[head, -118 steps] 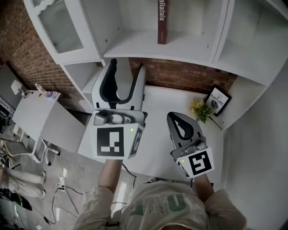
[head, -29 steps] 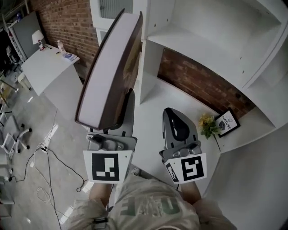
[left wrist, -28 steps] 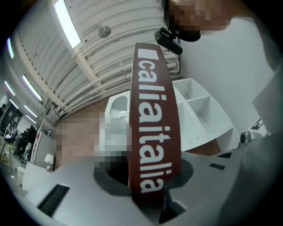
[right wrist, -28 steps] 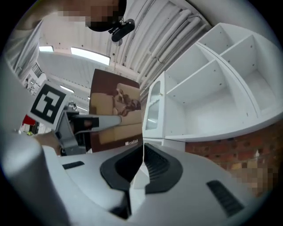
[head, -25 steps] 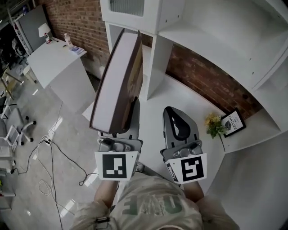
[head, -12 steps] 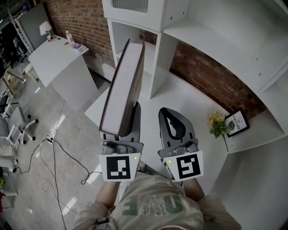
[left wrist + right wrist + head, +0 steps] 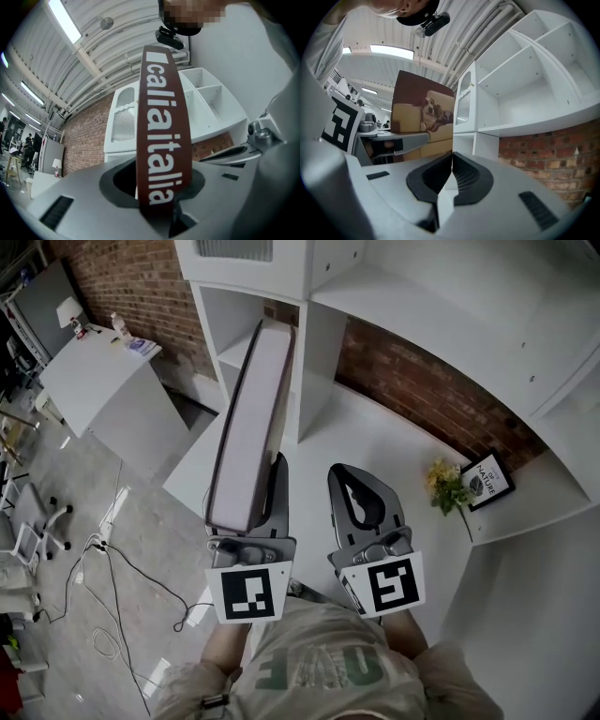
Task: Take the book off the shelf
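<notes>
1. Since the first earlier frame, when the book was standing upright on the shelf, we are now carrying it clear of the unit. Over the last second it has been sinking a little and turning more edge-on to the head view.
2. At far left we are passing the grey side table, well apart from both hands.
3. Our left gripper is clamping the book by its lower end. In the left gripper view the jaws are standing partly apart with the dark red spine wedged between them, so the grip is looking firm.
4. The book's long axis is running up and away from these jaws, towards the shelf unit. Its pale page edge is facing the head camera and its spine is facing the left gripper's camera.
5. Just beside it, our right gripper is riding along empty. The right gripper view is showing its jaws closed together on nothing, with the book's cover off to the left.
6. Below and ahead of the right gripper the white desk is lying bare. Further right the flowers and framed picture are standing near the corner.
7. We are judging the removal done. Any setting down is turning on the left hand, since the weight is hanging above its jaws.
</notes>
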Action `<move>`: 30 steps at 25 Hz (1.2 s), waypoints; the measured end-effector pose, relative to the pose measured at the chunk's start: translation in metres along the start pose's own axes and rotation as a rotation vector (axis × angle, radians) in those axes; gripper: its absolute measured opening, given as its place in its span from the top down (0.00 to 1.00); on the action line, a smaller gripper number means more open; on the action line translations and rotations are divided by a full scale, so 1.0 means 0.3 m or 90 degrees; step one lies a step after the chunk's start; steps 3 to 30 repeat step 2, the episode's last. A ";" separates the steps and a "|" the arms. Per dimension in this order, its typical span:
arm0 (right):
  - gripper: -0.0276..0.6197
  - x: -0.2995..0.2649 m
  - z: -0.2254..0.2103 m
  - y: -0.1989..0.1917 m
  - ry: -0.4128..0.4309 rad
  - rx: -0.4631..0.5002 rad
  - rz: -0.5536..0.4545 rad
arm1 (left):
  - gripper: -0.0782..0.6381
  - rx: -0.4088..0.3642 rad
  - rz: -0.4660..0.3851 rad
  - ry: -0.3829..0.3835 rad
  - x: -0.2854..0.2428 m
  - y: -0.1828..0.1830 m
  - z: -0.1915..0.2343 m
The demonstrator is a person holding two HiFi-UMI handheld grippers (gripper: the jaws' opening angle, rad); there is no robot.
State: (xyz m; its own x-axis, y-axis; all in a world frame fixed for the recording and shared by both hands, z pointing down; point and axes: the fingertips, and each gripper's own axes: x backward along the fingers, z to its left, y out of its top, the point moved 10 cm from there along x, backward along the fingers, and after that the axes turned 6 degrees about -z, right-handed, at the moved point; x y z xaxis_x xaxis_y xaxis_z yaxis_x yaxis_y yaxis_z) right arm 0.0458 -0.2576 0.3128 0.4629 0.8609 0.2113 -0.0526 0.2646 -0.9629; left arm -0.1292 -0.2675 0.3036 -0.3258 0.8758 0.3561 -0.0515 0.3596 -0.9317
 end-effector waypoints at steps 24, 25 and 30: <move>0.93 0.002 -0.016 -0.006 -0.002 0.001 0.002 | 0.68 0.002 0.001 -0.003 -0.010 -0.005 -0.009; 0.93 0.002 -0.016 -0.006 -0.002 0.001 0.002 | 0.68 0.002 0.001 -0.003 -0.010 -0.005 -0.009; 0.93 0.002 -0.016 -0.006 -0.002 0.001 0.002 | 0.68 0.002 0.001 -0.003 -0.010 -0.005 -0.009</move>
